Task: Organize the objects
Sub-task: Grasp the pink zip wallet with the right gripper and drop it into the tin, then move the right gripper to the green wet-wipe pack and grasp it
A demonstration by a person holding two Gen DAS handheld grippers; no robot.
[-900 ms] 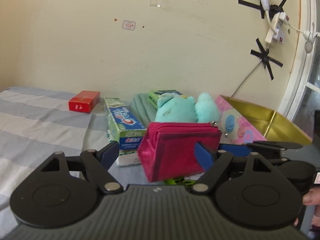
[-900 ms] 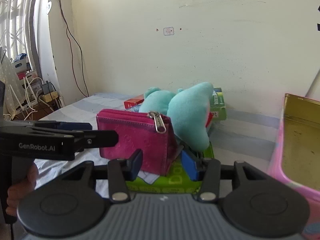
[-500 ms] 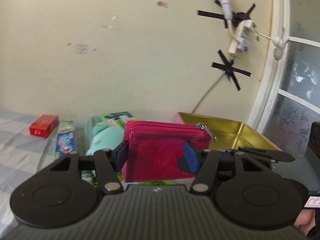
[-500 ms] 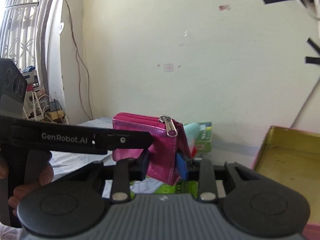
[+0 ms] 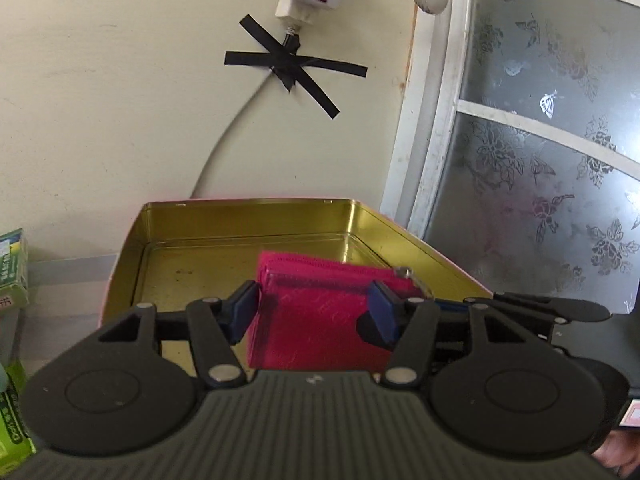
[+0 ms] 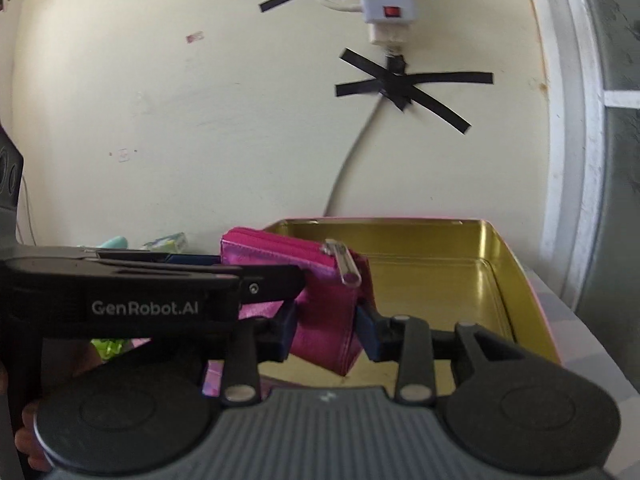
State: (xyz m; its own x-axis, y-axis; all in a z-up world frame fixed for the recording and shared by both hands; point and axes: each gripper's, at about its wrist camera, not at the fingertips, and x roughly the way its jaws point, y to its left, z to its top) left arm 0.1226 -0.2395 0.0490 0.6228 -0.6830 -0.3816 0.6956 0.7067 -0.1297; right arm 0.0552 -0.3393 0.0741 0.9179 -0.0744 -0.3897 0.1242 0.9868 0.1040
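Observation:
A pink zip pouch [image 5: 320, 312] is held upright between both grippers above the open gold tin [image 5: 192, 256]. My left gripper [image 5: 312, 312] is shut on the pouch's two ends. My right gripper [image 6: 326, 326] is shut on its thin end [image 6: 332, 312], near the silver zip pull [image 6: 344, 266]. In the right wrist view the gold tin [image 6: 448, 280] lies just beyond and below the pouch, and the left gripper's fingers [image 6: 160, 268] come in from the left.
The tin stands against a cream wall with a taped cable [image 5: 288, 68] and a power strip [image 6: 388, 12]. A frosted window [image 5: 540, 160] is at the right. Green boxes [image 5: 12, 280] and a teal plush [image 6: 114, 243] lie left of the tin.
Both grippers have carried the pouch to the right, from above the pile of boxes and plush to above the gold tin. Both grips on it are unchanged.

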